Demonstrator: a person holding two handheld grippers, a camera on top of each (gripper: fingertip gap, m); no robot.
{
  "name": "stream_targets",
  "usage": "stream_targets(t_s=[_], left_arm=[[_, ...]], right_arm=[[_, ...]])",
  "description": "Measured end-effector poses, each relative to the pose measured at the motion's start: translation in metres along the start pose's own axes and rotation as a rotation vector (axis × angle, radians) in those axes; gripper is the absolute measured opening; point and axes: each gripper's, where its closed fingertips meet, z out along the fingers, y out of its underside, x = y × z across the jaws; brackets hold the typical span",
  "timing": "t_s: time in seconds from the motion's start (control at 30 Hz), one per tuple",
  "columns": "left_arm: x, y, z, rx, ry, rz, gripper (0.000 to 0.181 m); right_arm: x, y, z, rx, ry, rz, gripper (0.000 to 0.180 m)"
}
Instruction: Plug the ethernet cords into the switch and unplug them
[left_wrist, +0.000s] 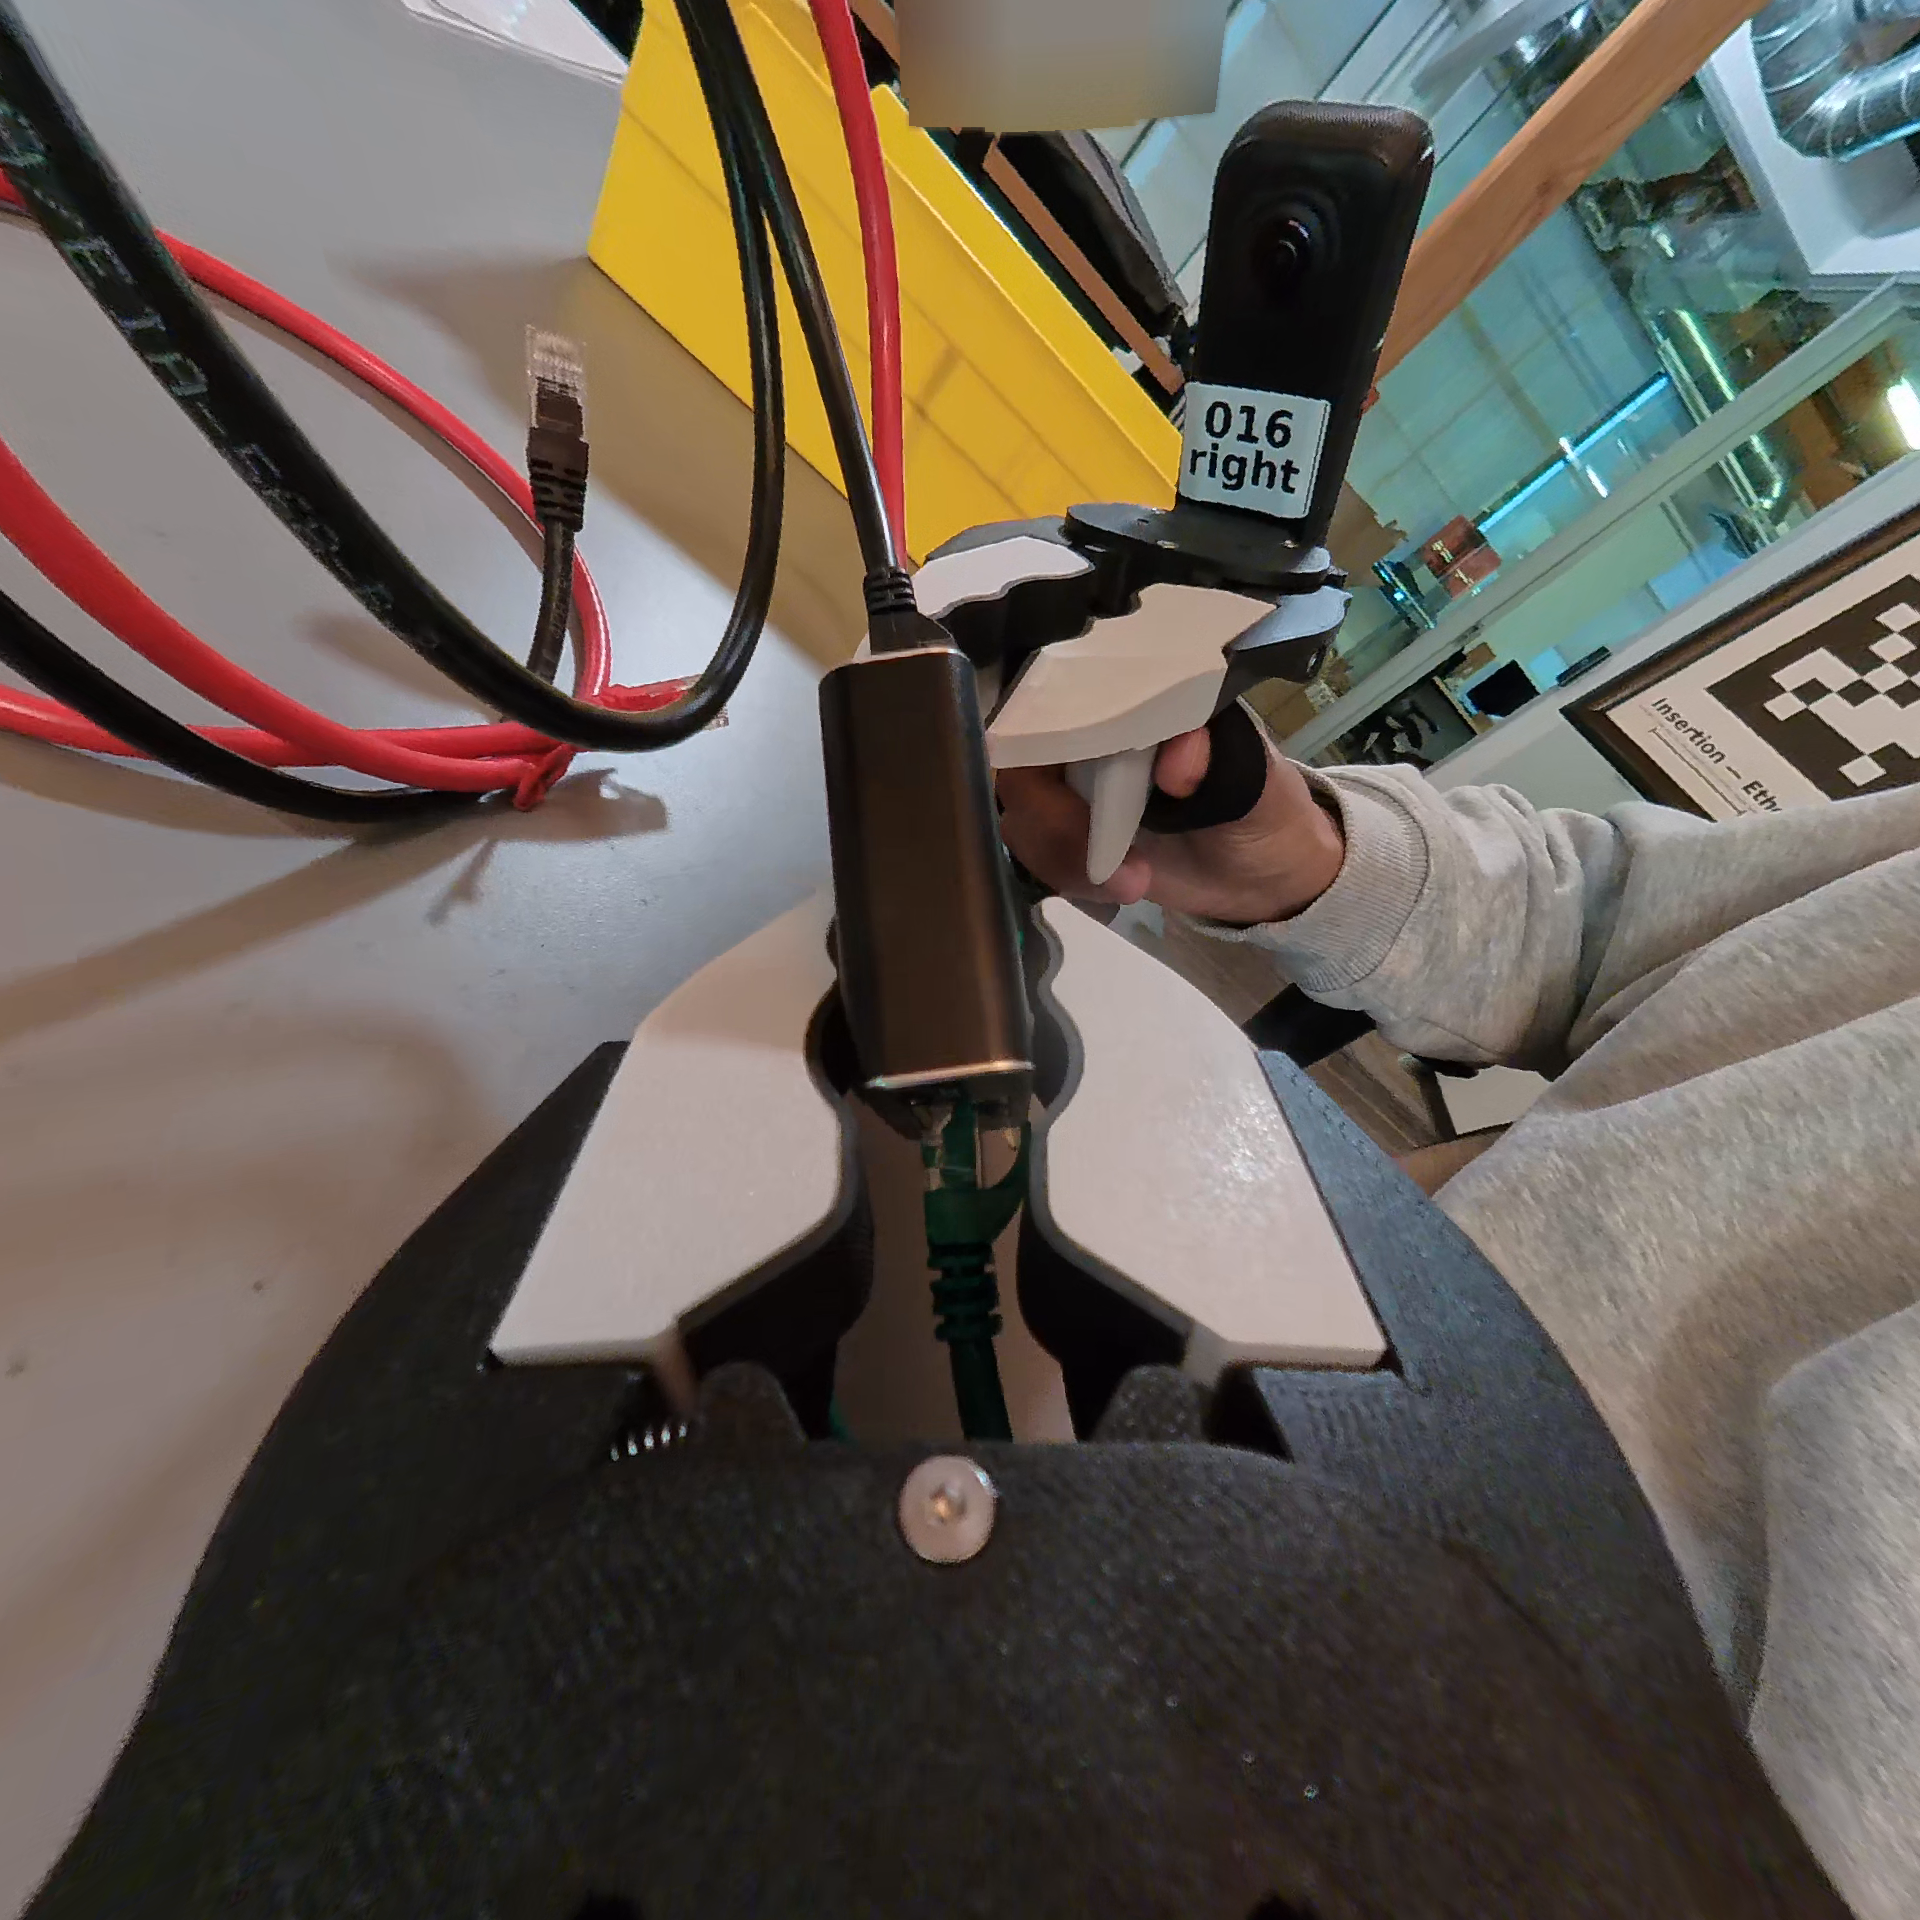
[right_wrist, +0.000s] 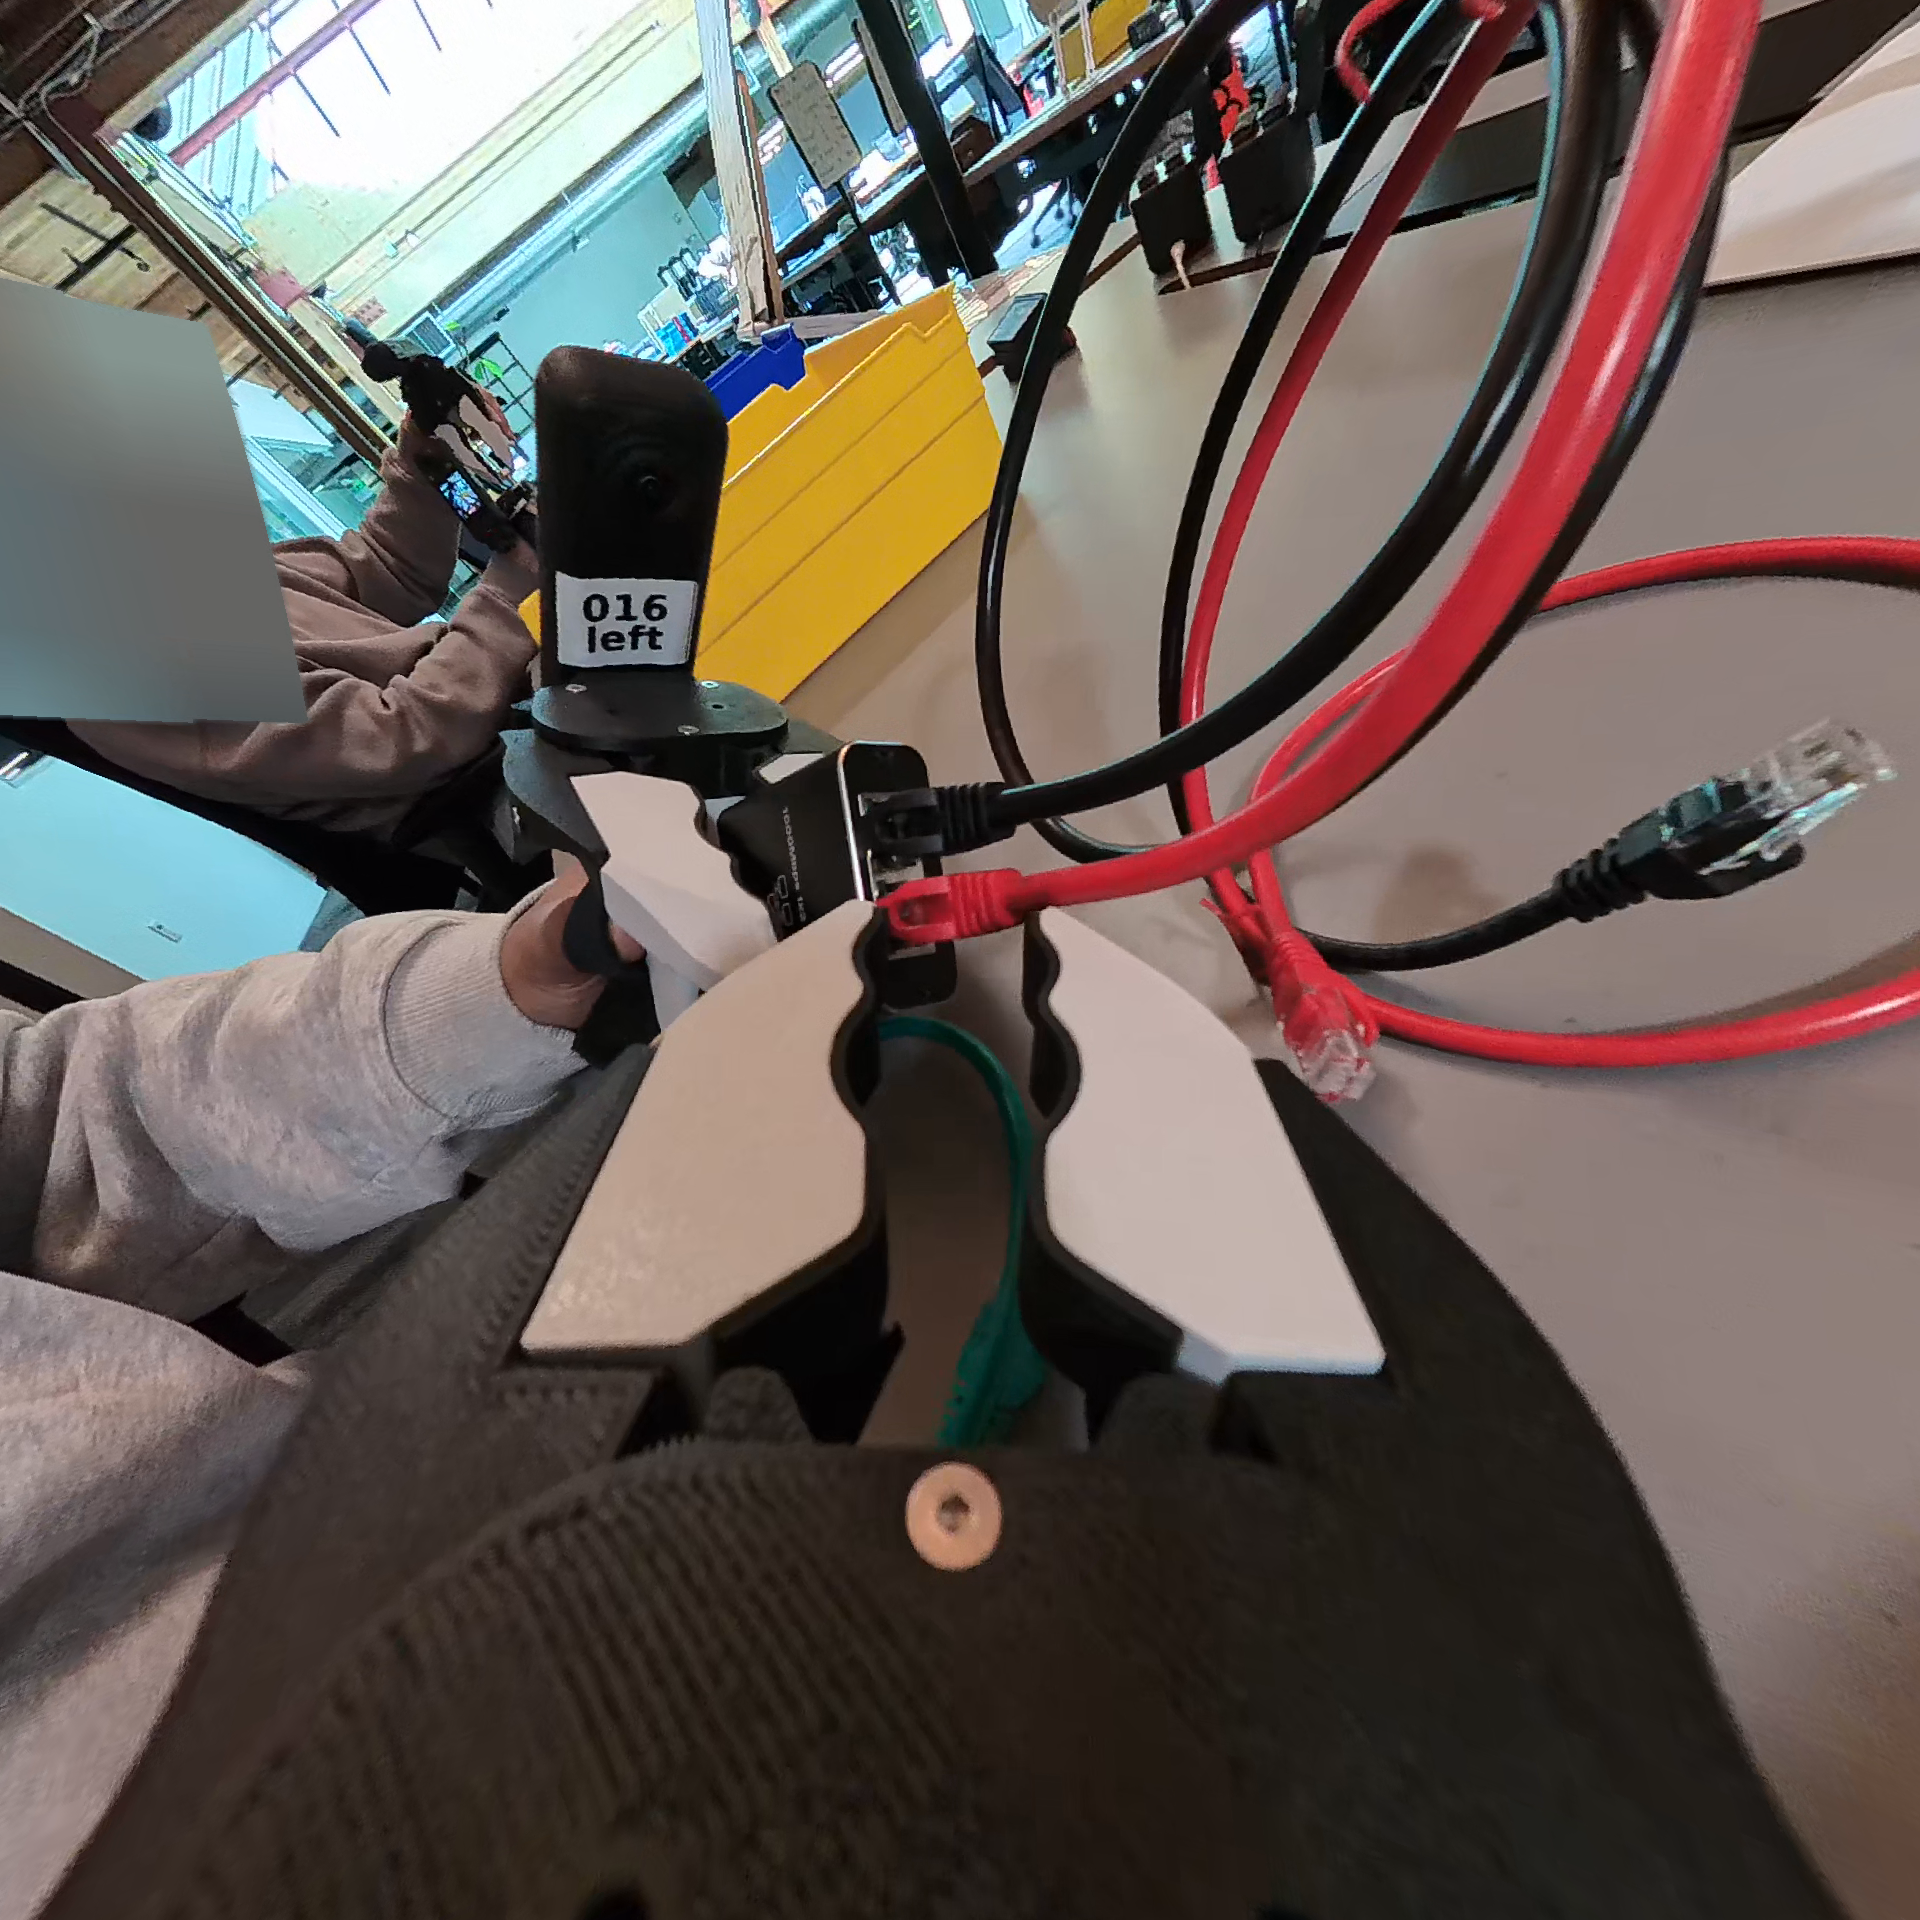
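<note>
Your left gripper (left_wrist: 940, 1023) clamps the switch (left_wrist: 920, 862), held above the table (left_wrist: 312, 1039). Your right gripper (right_wrist: 951, 977) hangs spread around the red plug (right_wrist: 951, 902), not pinching. Black plug (right_wrist: 935, 816) & green cord (left_wrist: 961, 1278) seated. Next, I'd say: close on red, pull straight out. Farther off, 1 loose black plug (right_wrist: 1714, 805) lies free
</note>
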Motion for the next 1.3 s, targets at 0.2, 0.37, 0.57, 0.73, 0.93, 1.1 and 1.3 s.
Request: stream_targets(t_s=[0.2,0.37,0.57,0.73,0.93,1.1,1.3], left_arm=[[0.0022,0.0026,0.0018,-0.023,0.029,-0.012,0.032],[0.0034,0.0031,0.0022,-0.028,0.044,-0.018,0.033],[0.0034,0.0028,0.0019,-0.026,0.052,-0.030,0.034],[0.0025,0.0028,0.0020,-0.027,0.067,-0.057,0.033],[0.0019,0.0019,0.0013,-0.019,0.065,-0.061,0.032],[0.0004,0.0004,0.0009,-0.009,0.063,-0.072,0.030],[-0.0004,0.0003,0.0009,-0.008,0.061,-0.077,0.030]], right_arm=[[0.0012,0.0009,0.0002,-0.005,-0.012,0.024,0.026],[0.0011,0.0015,0.0008,-0.011,-0.024,0.038,0.025],[0.0008,0.0022,0.0018,-0.018,-0.030,0.042,0.025],[-0.0018,0.0052,0.0052,-0.039,-0.029,0.024,0.024],[-0.0021,0.0037,0.0059,-0.029,-0.020,0.009,0.024],[-0.0015,0.0020,0.0065,-0.012,-0.026,0.036,0.024],[-0.0012,0.0013,0.0070,-0.008,-0.026,0.037,0.025]])
